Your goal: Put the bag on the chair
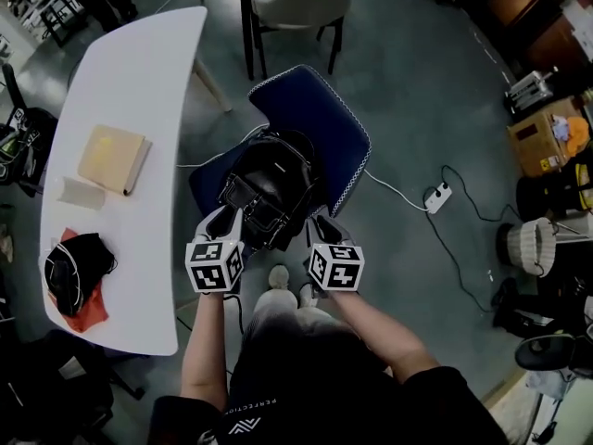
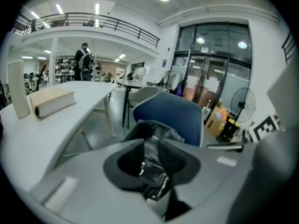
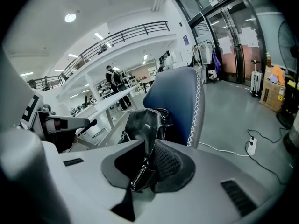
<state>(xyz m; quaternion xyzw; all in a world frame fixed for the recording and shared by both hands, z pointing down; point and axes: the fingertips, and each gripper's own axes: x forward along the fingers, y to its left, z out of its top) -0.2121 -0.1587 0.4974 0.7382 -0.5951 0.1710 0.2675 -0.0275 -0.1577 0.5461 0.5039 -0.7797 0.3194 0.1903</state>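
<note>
1. The left gripper (image 1: pixel 225 221) and the right gripper (image 1: pixel 320 222) each pinch the near edge of the bag (image 1: pixel 271 188), jaws pressed on black material beside metal fittings.
2. The bag lies straight ahead of both grippers, slung crosswise between them. Neither hand is nearer, so the coming move looks like a job for both.
3. The chair (image 1: pixel 324 119) stands just beyond, with its blue backrest behind the bag and its seat below.
4. The bag is over the seat; whether it rests there or hangs just clear cannot be told.
5. The bag is black, glossy and leather-like. It is soft and slumps between the two grips, so it will likely sag once freed.
</note>
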